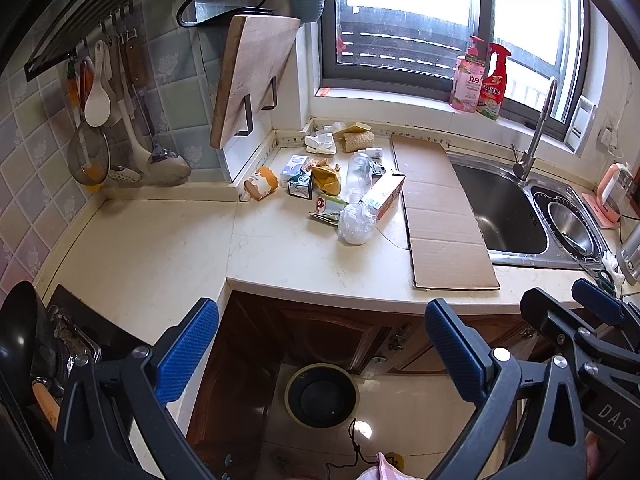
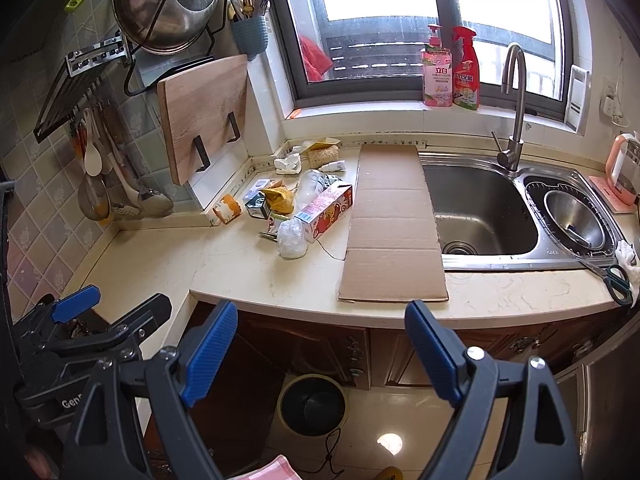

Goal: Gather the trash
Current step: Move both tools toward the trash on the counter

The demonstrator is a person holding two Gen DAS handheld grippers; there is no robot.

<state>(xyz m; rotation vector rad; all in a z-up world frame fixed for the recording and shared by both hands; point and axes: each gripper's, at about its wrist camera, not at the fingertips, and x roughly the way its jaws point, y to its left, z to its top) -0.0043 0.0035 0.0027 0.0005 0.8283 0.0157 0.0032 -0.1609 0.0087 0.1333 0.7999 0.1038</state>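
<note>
Nearest, the left gripper (image 1: 320, 352) and right gripper (image 2: 320, 356) hung spread and empty above the floor bin (image 2: 312, 404). Farther, trash (image 2: 296, 208) cluttered the tabletop (image 2: 248, 264) left of the cardboard (image 2: 394, 224). Only the right view showed scissors (image 2: 608, 276); only the left, a wok (image 1: 20, 344).

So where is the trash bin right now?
The trash bin stands on the floor in front of the wooden cabinets, below the counter edge, low and centred in both wrist views between each pair of open tongs.
</note>
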